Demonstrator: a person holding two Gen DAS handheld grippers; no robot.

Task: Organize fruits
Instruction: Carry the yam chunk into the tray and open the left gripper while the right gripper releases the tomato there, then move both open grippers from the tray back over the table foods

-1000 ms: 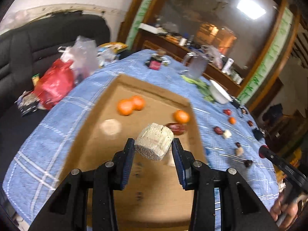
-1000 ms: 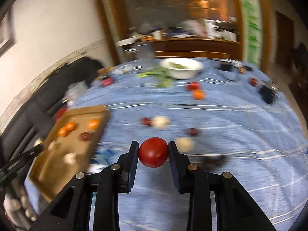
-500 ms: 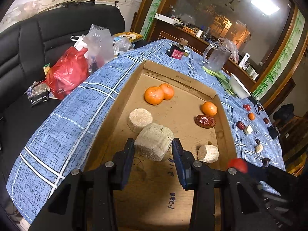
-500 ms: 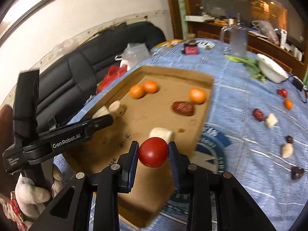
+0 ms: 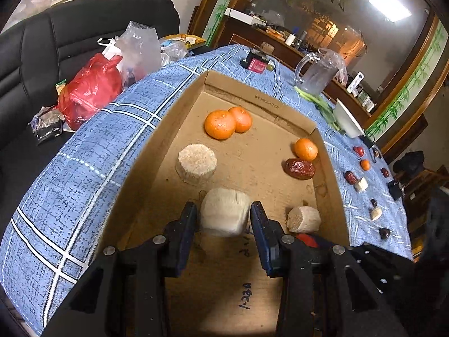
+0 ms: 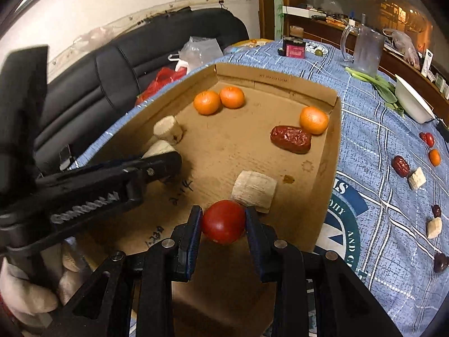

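Left gripper (image 5: 223, 216) clamps a pale chunk (image 5: 224, 210) low over the cardboard box (image 5: 174, 129) on the desk (image 5: 84, 154). Right gripper (image 6: 223, 221) grips a tomato (image 6: 223, 221) above the box's near right side, just before another chunk (image 6: 254, 186). Three oranges (image 6: 207, 102) and a date (image 6: 290, 139) lie inside.

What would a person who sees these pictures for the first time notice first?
Probably the shallow brown cardboard box on the blue checked tablecloth, with three round orange mandarins toward its far end. Over its near part, the left gripper holds a pale fibrous cylindrical chunk, and the right gripper holds a round red tomato.
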